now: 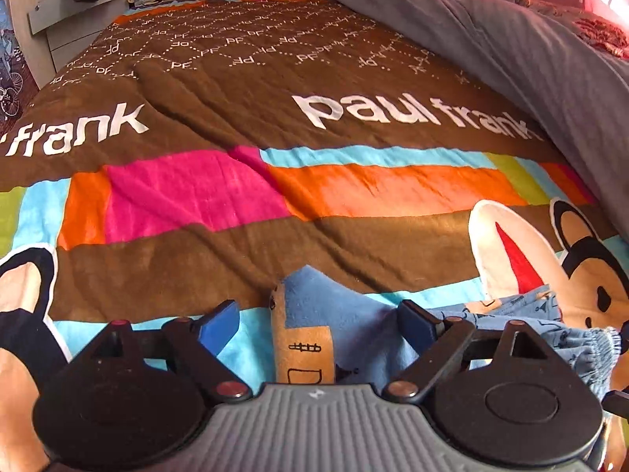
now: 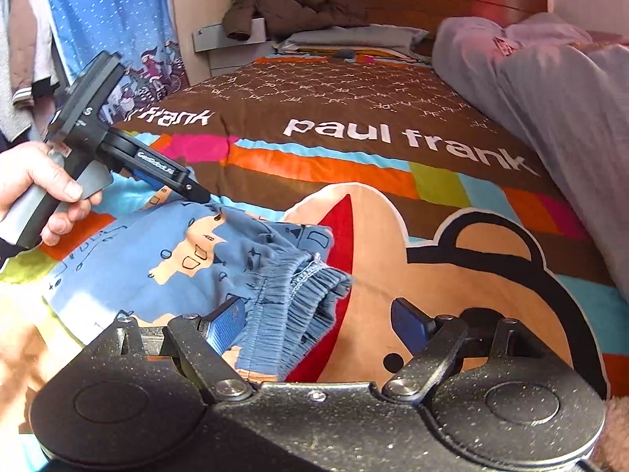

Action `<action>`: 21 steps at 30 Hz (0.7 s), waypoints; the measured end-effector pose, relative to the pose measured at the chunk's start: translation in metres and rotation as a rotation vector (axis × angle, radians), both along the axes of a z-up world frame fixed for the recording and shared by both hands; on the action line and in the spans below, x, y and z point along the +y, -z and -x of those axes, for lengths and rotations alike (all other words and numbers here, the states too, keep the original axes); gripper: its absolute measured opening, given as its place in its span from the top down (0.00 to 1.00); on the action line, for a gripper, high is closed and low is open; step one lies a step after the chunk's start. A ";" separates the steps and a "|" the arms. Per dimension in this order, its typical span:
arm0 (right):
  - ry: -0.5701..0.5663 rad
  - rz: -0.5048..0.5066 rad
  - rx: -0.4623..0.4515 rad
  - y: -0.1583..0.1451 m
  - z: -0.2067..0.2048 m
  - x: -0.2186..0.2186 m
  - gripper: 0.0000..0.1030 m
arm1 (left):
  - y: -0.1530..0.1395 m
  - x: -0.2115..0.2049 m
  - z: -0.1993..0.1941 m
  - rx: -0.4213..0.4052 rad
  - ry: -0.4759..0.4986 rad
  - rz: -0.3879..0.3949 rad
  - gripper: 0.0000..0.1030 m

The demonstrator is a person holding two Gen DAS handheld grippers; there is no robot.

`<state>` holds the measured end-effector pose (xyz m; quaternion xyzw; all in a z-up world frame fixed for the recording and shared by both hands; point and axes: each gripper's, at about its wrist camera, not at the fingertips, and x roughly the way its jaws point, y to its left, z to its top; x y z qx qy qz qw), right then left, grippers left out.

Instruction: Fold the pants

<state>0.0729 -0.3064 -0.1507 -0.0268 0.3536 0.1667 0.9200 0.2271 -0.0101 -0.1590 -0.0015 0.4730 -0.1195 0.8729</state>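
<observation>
On bedspread (image 2: 354,90), blue pants (image 2: 165,244)

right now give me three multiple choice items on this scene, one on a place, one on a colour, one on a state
1. Where do the pants lie?
A. on the bedspread
B. on the headboard
C. on the floor

2. What is the pants' main colour?
A. red
B. blue
C. green

3. How do the right gripper jaws stand?
A. shut on the waistband
B. shut on nothing
C. open, with the waistband between them

Answers:
1 A: the pants are spread on the patterned cover at the near end of the bed.
2 B: the cloth is blue with tan patches and small dark drawings.
3 C: both blue pads stand wide apart and the right-hand one is clear of the cloth; whether the left-hand one brushes it is unclear.
</observation>
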 end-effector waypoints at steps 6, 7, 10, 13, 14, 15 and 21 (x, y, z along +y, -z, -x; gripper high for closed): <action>-0.048 -0.032 0.003 0.002 0.000 0.010 0.17 | -0.006 0.003 0.037 0.015 0.066 -0.028 0.13; -0.036 -0.030 0.018 0.005 -0.001 0.009 0.18 | -0.004 0.004 0.039 0.027 0.048 -0.049 0.17; 0.031 -0.193 0.069 0.006 -0.002 -0.011 0.18 | -0.008 0.026 0.055 0.073 0.013 0.174 0.18; 0.102 -0.403 0.162 0.017 -0.010 -0.040 0.18 | -0.008 0.046 0.073 0.136 0.023 0.346 0.18; 0.131 -0.469 0.211 0.025 -0.013 -0.048 0.18 | -0.006 0.050 0.077 0.156 0.037 0.387 0.18; 0.154 -0.528 0.253 0.034 -0.015 -0.055 0.20 | -0.004 0.052 0.081 0.168 0.051 0.408 0.18; 0.161 -0.674 0.311 0.047 -0.017 -0.063 0.26 | 0.018 0.063 0.081 0.247 0.087 0.460 0.18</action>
